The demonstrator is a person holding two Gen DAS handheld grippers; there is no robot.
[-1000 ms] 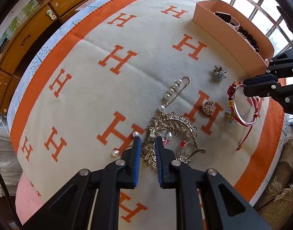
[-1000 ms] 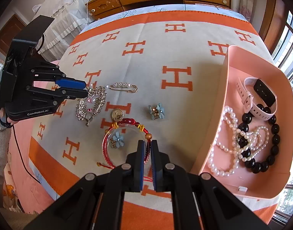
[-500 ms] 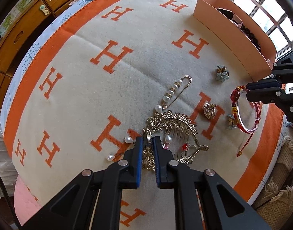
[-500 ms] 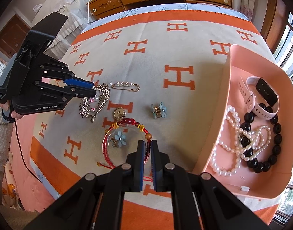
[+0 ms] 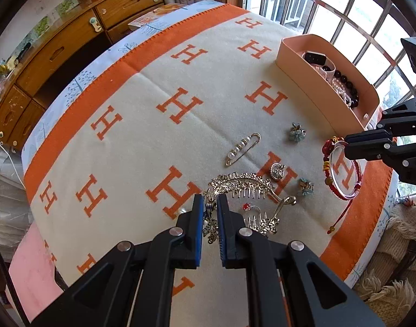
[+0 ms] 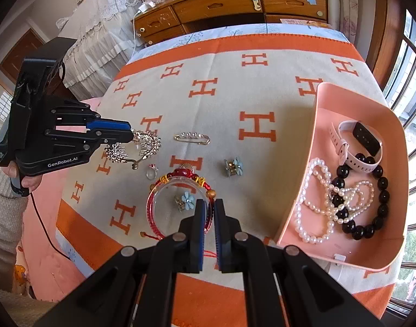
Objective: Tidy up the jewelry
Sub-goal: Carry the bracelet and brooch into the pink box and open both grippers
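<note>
Left tool (image 5: 210, 207) pinches the gold hair comb (image 5: 240, 188) off the blanket, right tool (image 6: 208, 212) clamps the red bracelet (image 6: 180, 188) beside the pink tray (image 6: 319, 103) — those dangling teeth could snag and slip!

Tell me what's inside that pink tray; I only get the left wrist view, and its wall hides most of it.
Observer: The right wrist view shows the tray holding a watch, black beads and pearls.
Operator: Is the other claw really gripping that red bracelet?
Observer: Yes. The right gripper is shut on the near rim of the bracelet.
Operator: And who's holding my claw?
Observer: A hand grips the handle of the left gripper, which pinches the comb.
</note>
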